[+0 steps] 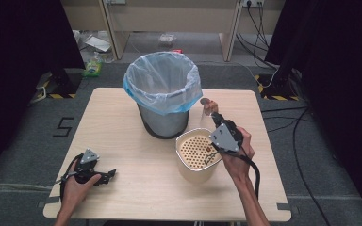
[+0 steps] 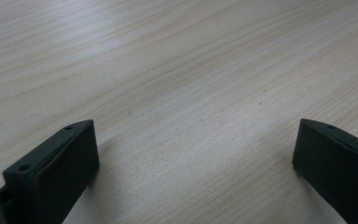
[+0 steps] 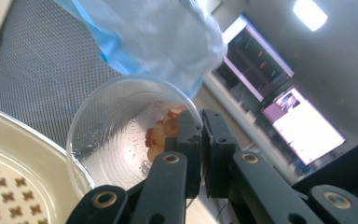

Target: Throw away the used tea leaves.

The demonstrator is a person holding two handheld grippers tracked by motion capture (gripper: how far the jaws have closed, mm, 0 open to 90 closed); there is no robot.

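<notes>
My right gripper (image 1: pixel 215 117) is shut on the rim of a clear plastic cup (image 1: pixel 208 106), held above the table just right of the bin. In the right gripper view the jaws (image 3: pixel 201 128) pinch the cup's wall (image 3: pixel 112 135). The cup lies tilted with its mouth toward the camera, and red and orange food bits (image 3: pixel 161 133) sit inside near the pinched rim. A cream container (image 1: pixel 193 175) with a perforated insert stands just below the cup; its rim (image 3: pixel 9 140) fills the lower left. My left gripper (image 1: pixel 109 175) rests open on the table's near left, nothing between its fingers (image 2: pixel 56 168).
A grey mesh bin (image 1: pixel 164 120) with a pale blue liner (image 1: pixel 162 80) stands at the table's middle back, close behind the cup (image 3: pixel 42 70). Cables, floor clutter and dark curtains surround the wooden table (image 1: pixel 122 141).
</notes>
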